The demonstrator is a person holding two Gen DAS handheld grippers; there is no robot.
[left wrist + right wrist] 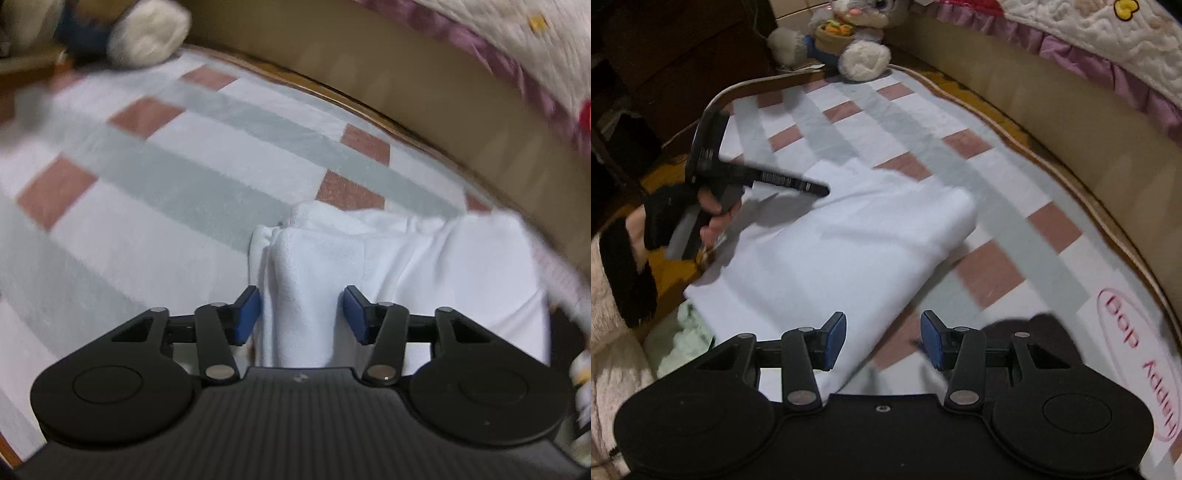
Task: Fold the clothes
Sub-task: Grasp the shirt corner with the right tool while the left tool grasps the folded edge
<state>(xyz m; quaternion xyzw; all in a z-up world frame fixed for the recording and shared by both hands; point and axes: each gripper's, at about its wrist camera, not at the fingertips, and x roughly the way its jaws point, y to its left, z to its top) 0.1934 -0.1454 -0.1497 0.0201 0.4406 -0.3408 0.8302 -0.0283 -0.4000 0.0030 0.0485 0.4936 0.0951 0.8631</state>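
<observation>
Lying folded on a checked blanket [1015,173] is a white cloth [849,236], near the blanket's front edge. Left claw [302,314] hangs over the cloth's folded left part, jaws partly apart, a ridge of cloth between the blue pads; contact unclear through blur. Right claw [883,339] hovers above the cloth's near corner, jaws partly apart, gripping nothing. A plush rabbit [857,33] sits beyond the blanket's far edge.

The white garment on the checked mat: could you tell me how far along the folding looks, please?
The white garment already lies as a folded stack on the checked mat. Neither the left tongs nor the right tongs grip it; both stand open above the cloth. Any further fold or tidying remains; a pale green cloth waits at the mat's edge.
</observation>
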